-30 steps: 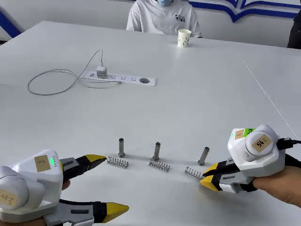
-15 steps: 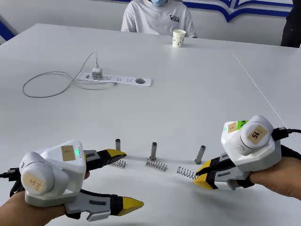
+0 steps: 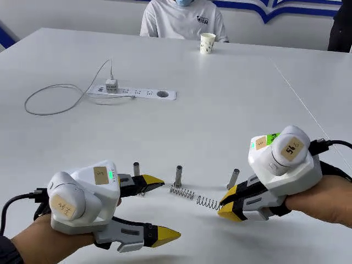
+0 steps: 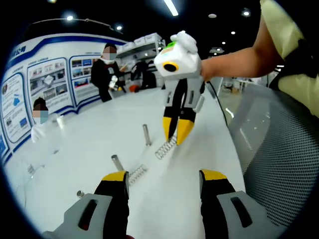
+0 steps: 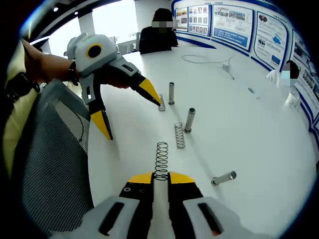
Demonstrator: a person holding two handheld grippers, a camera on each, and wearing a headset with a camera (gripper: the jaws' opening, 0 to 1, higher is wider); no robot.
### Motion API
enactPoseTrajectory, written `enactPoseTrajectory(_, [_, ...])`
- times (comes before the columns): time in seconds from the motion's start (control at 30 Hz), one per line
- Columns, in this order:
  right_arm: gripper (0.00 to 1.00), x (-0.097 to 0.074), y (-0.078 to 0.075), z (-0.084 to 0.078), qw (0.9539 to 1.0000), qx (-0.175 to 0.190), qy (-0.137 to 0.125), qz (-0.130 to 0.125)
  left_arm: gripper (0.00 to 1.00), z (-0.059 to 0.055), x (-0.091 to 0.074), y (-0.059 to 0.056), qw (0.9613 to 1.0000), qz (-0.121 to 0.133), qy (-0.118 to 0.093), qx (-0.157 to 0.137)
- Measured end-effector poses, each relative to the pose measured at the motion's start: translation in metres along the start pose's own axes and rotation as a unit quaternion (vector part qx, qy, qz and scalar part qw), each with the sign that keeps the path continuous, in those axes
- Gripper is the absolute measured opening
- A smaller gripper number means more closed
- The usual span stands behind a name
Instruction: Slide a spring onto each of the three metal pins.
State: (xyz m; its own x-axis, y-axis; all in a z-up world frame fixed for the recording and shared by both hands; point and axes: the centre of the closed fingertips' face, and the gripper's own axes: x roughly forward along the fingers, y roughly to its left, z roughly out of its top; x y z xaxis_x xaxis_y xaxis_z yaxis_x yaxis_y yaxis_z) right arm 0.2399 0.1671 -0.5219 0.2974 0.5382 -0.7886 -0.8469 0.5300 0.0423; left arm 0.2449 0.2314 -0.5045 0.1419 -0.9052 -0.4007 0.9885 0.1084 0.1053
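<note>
Three metal pins stand in a row on the white table: the left pin (image 3: 136, 168), middle pin (image 3: 178, 176) and right pin (image 3: 234, 179). My right gripper (image 3: 222, 201) is shut on one end of a spring (image 3: 207, 202), which sticks out leftward just above the table, in front of the right pin. A second spring (image 3: 181, 192) lies in front of the middle pin. My left gripper (image 3: 163, 208) is open, its upper finger over the spot beside the left pin. A third spring (image 5: 161, 102) lies there by the left pin (image 5: 171, 93), near the left gripper (image 5: 127, 107).
A power strip (image 3: 135, 93) with a plugged charger and looped cable lies mid-table. A paper cup (image 3: 207, 43) stands at the far edge, in front of a seated person (image 3: 181, 19). Bare table (image 3: 247, 110) stretches beyond the pins.
My left gripper has come forward and to the right, up to the left pin and its spring. My right gripper has carried its spring a little to the left.
</note>
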Motion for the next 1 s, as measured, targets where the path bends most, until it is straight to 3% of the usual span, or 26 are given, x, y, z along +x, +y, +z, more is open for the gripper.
enactPoseTrajectory(1.0, [0.11,0.006,0.034,0.019,0.9975,-0.029,0.032,0.056,0.29,0.002,0.015,-0.016,0.9967,-0.033,0.007,0.073])
